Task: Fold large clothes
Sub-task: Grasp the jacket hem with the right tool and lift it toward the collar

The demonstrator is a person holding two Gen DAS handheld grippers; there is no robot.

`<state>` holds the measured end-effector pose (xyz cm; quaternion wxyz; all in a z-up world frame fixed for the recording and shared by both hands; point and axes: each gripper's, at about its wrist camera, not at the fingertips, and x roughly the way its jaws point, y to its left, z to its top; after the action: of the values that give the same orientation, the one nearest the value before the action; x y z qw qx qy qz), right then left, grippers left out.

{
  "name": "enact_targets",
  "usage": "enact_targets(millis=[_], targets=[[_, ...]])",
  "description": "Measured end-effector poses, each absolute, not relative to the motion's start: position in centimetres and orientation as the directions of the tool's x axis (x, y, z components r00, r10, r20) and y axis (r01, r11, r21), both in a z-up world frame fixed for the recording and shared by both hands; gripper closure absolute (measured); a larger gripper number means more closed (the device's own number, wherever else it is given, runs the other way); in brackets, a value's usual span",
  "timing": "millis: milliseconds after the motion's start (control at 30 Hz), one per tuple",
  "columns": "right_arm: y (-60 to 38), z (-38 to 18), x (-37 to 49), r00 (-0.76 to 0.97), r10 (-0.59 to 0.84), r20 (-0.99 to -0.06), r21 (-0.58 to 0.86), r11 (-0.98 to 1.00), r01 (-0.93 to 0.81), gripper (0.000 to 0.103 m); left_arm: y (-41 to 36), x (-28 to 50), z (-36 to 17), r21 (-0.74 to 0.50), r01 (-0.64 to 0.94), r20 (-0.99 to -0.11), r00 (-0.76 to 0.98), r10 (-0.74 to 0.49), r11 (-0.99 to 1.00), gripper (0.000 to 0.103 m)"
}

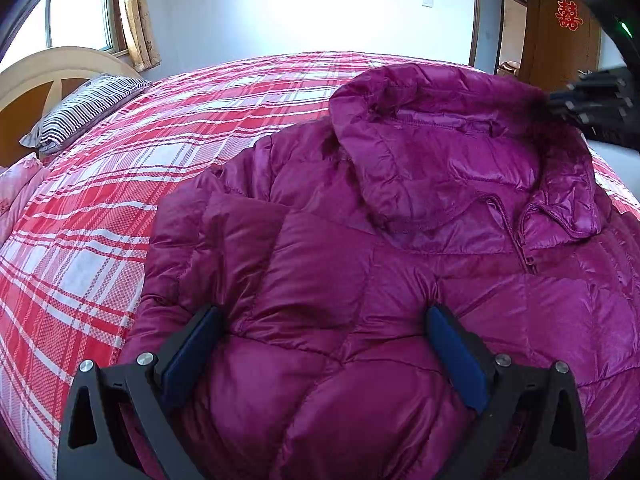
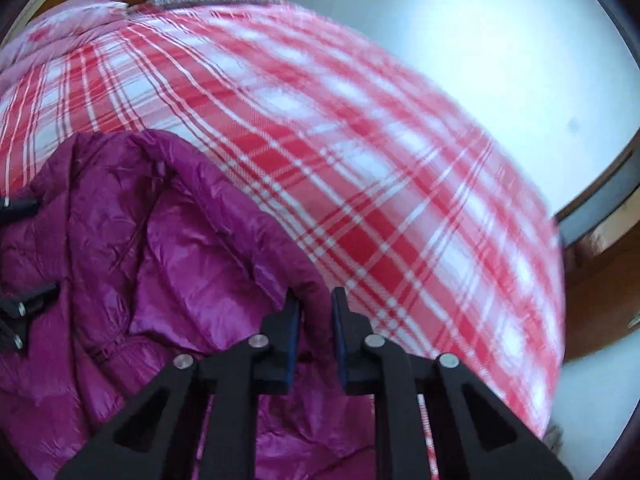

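The magenta down jacket lies front-up on the plaid bed, hood farthest; the right tongs pinch its hood rim, the left tongs gape over its chest.

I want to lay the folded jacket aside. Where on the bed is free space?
Free: the plaid sheet between the purple jacket and the striped pillow, and the sheet beyond the hood in the right wrist view. Crowded: the headboard end, with pillow and pink bedding.
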<state>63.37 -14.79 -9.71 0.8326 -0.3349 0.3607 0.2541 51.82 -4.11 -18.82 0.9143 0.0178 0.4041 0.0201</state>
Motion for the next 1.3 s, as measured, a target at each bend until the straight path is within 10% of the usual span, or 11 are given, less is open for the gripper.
enact_targets(millis=[700,900,1300], targets=[[-16.1,-18.3,58.9,0.791,0.127,-0.598,-0.567,0.630,-0.530,0.093,-3.7,51.4,-17.4,0.025,-0.016,-0.734,0.679,0.030,1.000,0.001],[-16.3,-18.7,59.0,0.792,0.136,-0.595,-0.563,0.633,-0.531,0.092,-5.1,52.9,-9.3,0.104,0.064,-0.592,0.806,0.010,0.993,0.001],[-16.4,-18.8,59.0,0.788,0.156,-0.596,-0.541,0.648,-0.537,0.092,-5.7,63.1,-17.4,0.272,0.016,-0.794,0.568,0.215,0.962,0.001]])
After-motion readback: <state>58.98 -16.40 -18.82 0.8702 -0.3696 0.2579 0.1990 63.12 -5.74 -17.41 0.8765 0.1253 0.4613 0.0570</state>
